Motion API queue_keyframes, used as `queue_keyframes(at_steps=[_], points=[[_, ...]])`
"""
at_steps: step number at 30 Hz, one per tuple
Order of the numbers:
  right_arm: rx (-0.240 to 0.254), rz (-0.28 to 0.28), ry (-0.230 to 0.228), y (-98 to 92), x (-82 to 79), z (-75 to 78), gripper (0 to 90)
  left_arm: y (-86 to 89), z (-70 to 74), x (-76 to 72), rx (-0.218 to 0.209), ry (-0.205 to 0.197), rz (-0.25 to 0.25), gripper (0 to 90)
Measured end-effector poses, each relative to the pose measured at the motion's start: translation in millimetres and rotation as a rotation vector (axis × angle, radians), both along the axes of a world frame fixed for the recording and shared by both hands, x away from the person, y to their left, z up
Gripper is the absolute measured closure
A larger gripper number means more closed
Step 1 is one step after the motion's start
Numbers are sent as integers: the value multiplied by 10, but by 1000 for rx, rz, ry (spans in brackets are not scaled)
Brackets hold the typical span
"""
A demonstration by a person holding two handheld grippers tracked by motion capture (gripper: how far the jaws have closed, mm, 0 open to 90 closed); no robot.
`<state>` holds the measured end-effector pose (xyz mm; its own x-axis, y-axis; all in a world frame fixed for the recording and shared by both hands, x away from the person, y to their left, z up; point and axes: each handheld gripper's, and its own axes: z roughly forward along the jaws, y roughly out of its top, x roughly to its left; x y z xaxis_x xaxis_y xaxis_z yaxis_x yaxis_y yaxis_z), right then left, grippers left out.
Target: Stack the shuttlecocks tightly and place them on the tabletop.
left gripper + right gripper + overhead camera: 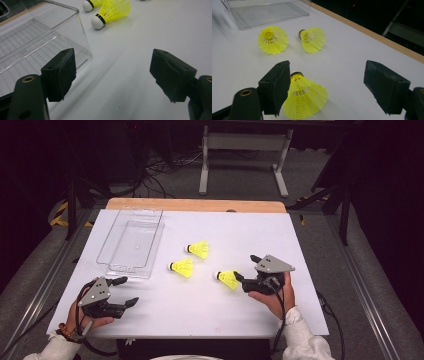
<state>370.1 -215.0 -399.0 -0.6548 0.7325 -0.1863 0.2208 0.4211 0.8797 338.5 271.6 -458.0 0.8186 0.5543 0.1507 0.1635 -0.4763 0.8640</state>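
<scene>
Three yellow shuttlecocks [196, 249] [182, 267] [227, 279] on the white table [200, 310], the nearest just beside the right tongs [245, 268], clear tray [131, 242] beyond.

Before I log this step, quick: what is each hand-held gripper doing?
Left hand-held gripper: open, holding nothing.
Right hand-held gripper: open, a yellow shuttlecock between its jaws, ungripped.

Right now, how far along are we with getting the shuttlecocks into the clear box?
Nothing looks done yet: the clear box holds nothing, and all three shuttlecocks lie on the table. In hand: the right gripper has its jaws open around the nearest shuttlecock, not clamped on it. The left gripper waits open near the box corner. Left to do: the middle shuttlecock and the far shuttlecock too.
</scene>
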Motion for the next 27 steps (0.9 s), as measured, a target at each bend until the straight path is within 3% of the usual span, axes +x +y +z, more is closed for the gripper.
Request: queue_keyframes(at_steps=[2, 6, 13, 20, 27], points=[[5, 20, 10, 69, 47, 36, 226, 1, 2, 0, -2, 0, 10, 196], [-37, 62, 17, 306, 157, 140, 217, 0, 3, -3, 0, -4, 15, 174], [-87, 107, 48, 542, 340, 216, 234, -7, -3, -6, 7, 4, 12, 174], [-124, 152, 115, 730, 555, 228, 286, -24, -9, 2, 16, 3, 8, 174], [-236, 205, 208, 1007, 843, 199, 373, -26, -15, 5, 18, 2, 8, 174]])
